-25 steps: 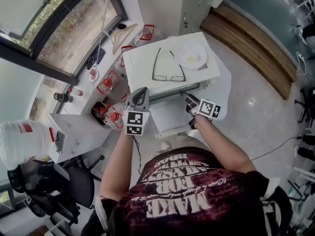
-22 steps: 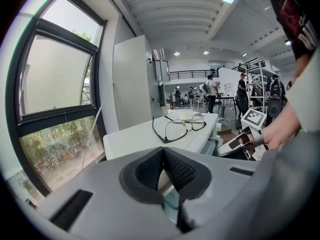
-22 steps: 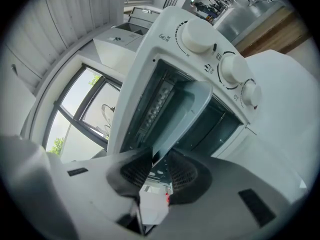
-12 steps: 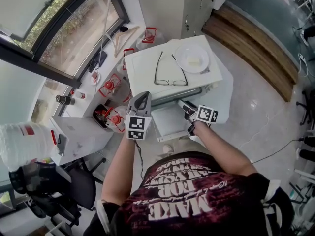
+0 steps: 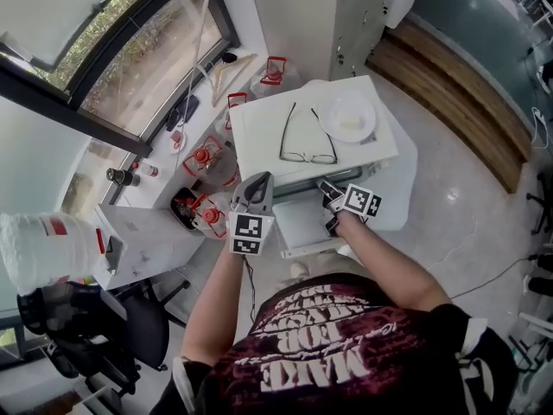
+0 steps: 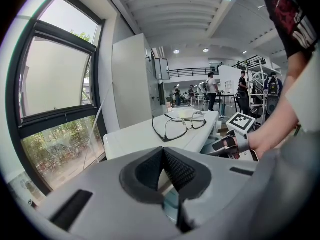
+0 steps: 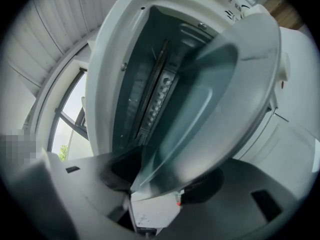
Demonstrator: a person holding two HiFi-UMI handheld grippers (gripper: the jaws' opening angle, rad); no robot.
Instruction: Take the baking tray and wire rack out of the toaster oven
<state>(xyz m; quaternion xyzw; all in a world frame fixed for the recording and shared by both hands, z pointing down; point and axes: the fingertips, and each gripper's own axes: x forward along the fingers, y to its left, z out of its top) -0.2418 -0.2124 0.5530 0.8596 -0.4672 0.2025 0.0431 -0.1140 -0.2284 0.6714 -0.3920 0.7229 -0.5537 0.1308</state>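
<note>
**Oven door down, right claw slack around its rim**

The white toaster oven [image 5: 259,143] stands with its door [image 5: 298,225] folded down toward the person. The right gripper [image 5: 328,188] is at the door's right front corner, rolled onto its side. Its jaws have just been opening and now stand well apart, with the door's rim running between them and neither pad pressing on it.

Past the jaws, the right gripper view looks into the open cavity. Thin metal edges [image 7: 159,86] run back into it edge-on. The baking tray and wire rack are not yet out, and I cannot tell which edge belongs to which.

The left gripper [image 5: 260,182] hovers at the oven's left front corner, its pads closed together on nothing.

On the oven's top lie a pair of eyeglasses [image 5: 308,156] and a white plate [image 5: 347,118].

Each gripper's cube [image 5: 363,201] carries black-and-white square markers. The person's dark shirt [image 5: 320,344] has white lettering, upside down in the head view. "MAKE" and "FOR" can be read; the smaller lines cannot.
</note>
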